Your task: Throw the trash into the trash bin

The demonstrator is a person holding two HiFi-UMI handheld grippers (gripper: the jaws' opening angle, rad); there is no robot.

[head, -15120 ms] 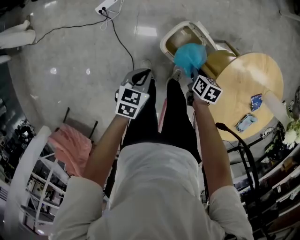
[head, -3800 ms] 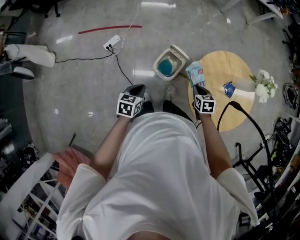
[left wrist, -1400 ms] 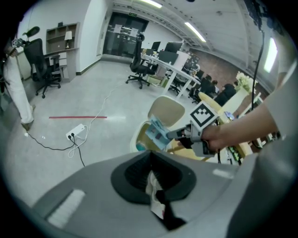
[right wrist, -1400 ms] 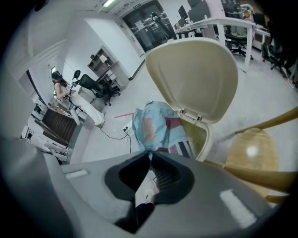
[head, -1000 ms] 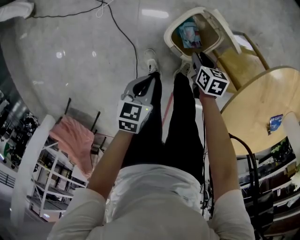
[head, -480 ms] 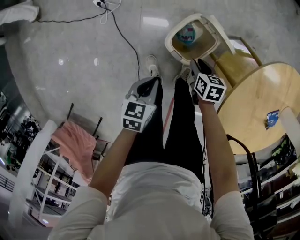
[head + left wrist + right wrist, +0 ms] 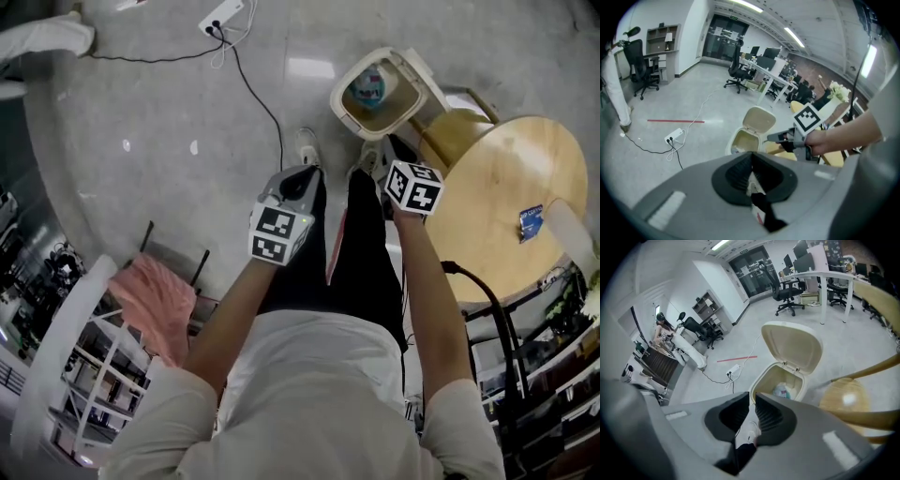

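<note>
Down on the floor ahead of the person's feet, the trash bin (image 7: 336,94) stood lid-up with a pale blue wad of trash (image 7: 369,86) inside, just beyond the tip of the right tool (image 7: 753,398), whose jaws had just been closing to a narrow gap with nothing between them. The left tool (image 7: 751,157) hung beside it, jaws together and empty. A blue packet (image 7: 531,221) lay on the round tabletop (image 7: 487,178) off to the right tool's right, so that hand looked the nearer for any further pickup.
</note>
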